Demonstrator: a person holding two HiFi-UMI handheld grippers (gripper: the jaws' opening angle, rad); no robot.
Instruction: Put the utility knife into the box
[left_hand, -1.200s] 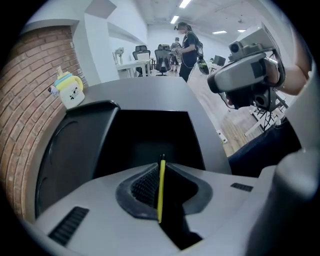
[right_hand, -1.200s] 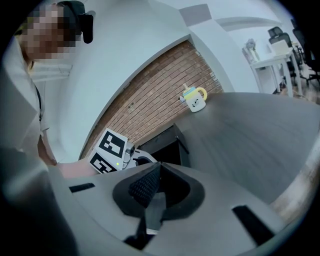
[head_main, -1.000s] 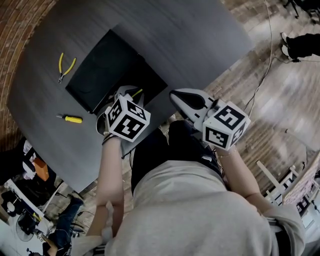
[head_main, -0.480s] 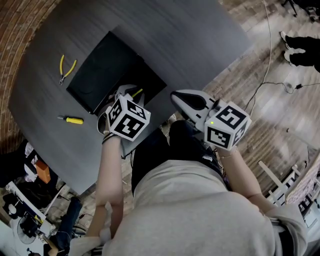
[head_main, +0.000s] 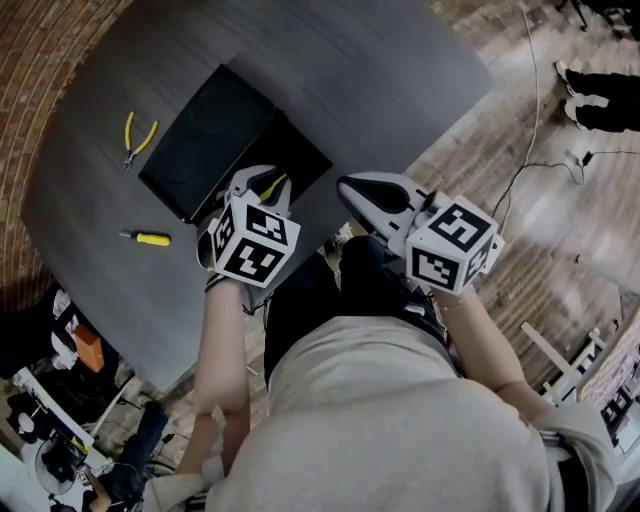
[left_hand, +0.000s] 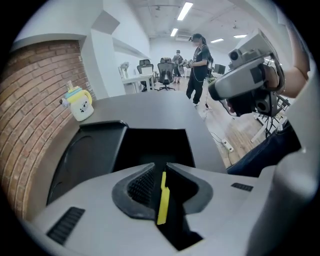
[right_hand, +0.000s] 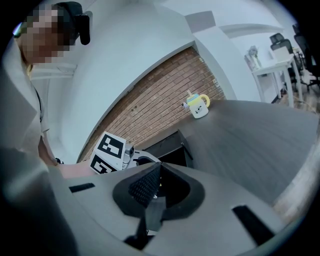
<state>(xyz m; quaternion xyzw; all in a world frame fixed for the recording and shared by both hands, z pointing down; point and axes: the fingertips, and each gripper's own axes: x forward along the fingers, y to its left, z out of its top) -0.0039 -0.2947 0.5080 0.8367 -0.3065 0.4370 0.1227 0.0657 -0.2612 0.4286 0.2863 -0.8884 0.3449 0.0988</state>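
Observation:
An open black box (head_main: 290, 160) lies on the dark table, its lid (head_main: 205, 140) folded out to the left. My left gripper (head_main: 262, 183) hovers at the box's near edge, shut on a thin yellow utility knife (head_main: 272, 186). In the left gripper view the knife (left_hand: 162, 197) stands edge-on between the jaws, with the box's dark inside (left_hand: 152, 145) just ahead. My right gripper (head_main: 350, 192) sits to the right, near the table's front edge, shut with nothing in it. The right gripper view shows its jaws (right_hand: 157, 172) touching at the tips.
Yellow-handled pliers (head_main: 135, 137) lie left of the lid, and a yellow screwdriver (head_main: 148, 238) lies nearer the front. A small mug (left_hand: 79, 102) stands far back by the brick wall. Cables run over the wooden floor (head_main: 540, 130) at right. People stand in the distance.
My left gripper has edged slightly forward toward the box with the knife still held. The right gripper has barely moved.

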